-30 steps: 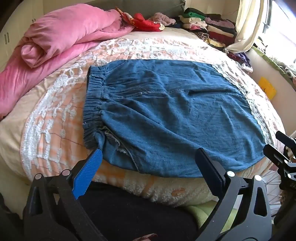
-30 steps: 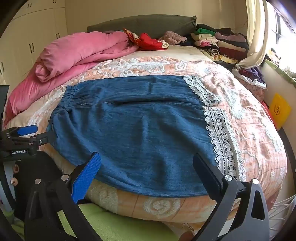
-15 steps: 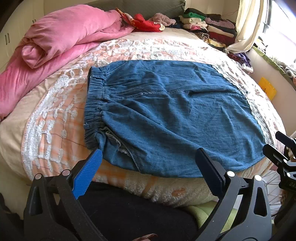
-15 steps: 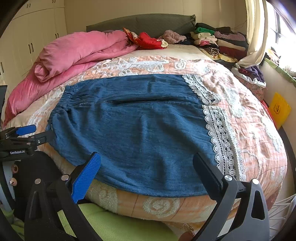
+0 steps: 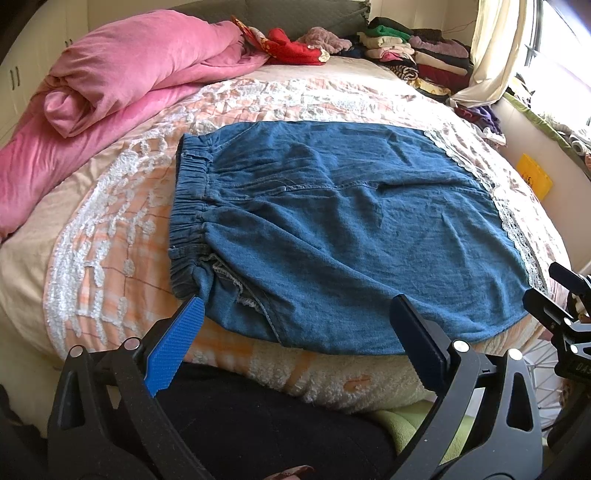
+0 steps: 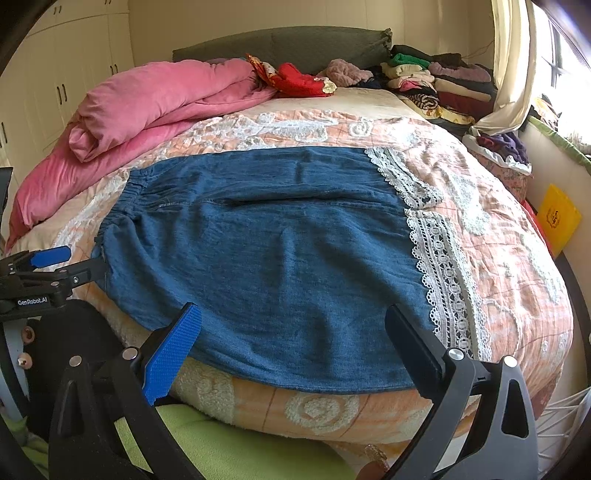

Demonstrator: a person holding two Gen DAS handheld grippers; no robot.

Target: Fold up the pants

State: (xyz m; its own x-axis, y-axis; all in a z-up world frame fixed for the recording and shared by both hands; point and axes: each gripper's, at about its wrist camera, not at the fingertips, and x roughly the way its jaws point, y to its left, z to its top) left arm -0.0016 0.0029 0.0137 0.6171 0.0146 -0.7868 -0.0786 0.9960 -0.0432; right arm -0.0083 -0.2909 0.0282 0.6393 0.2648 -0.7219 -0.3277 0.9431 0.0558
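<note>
Bedroom, daylight from the right. Bed (image 6: pixel 517 280) fills most of both views, covered by a peach quilt with white lace patterns. Dark grey-green headboard (image 6: pixel 295 44) at the far end against a cream wall (image 6: pixel 258 18). Cream wardrobe doors (image 6: pixel 66 66) with dark handles on the left. Rolled pink duvet (image 5: pixel 122 77) on the far-left of the bed, red cloth (image 5: pixel 291 48) near the headboard, stacked folded clothes (image 6: pixel 443 81) far right. Cream curtain (image 6: pixel 513 66) hangs by a bright window (image 6: pixel 557 55). Yellow card (image 6: pixel 557 216) leans on the right wall.
</note>
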